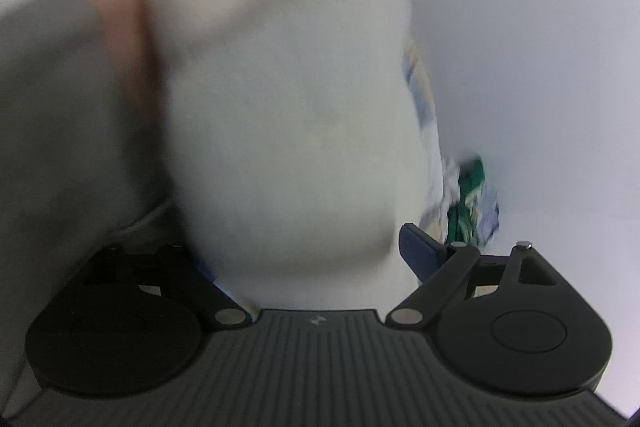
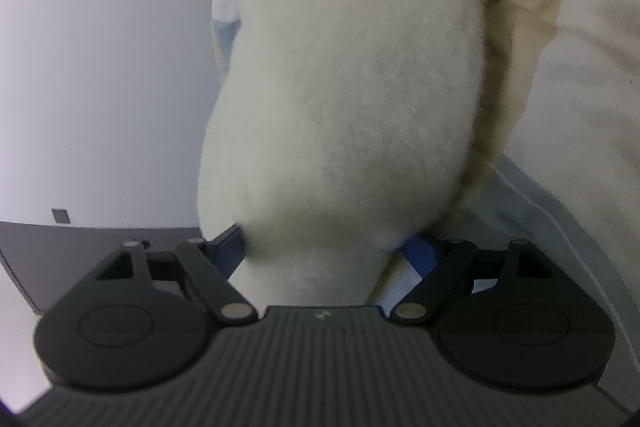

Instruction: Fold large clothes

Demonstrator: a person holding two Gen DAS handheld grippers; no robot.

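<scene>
A white fleecy garment (image 2: 344,99) fills the middle of the right wrist view, bulging up from between the fingers of the right gripper (image 2: 324,247) toward twelve o'clock. The two blue pads (image 2: 420,255) are seen wide apart at either side of the bundle, with the thick cloth packed between them and touching both, so the right gripper is read as clamped on the garment. A beige cloth (image 2: 516,27) is seen behind the bundle at two o'clock, and a pale wall (image 2: 100,67) at nine o'clock. In the left wrist view the same white garment (image 1: 288,115) is shown blurred, again filling the gap of the left gripper (image 1: 316,259). Its jaws stand wide, the right-hand blue pad (image 1: 420,247) appearing just clear of the cloth; whether it is gripped cannot be told. A grey cloth (image 1: 60,127) lies at nine o'clock, and a green patterned heap (image 1: 472,203) at three o'clock.
</scene>
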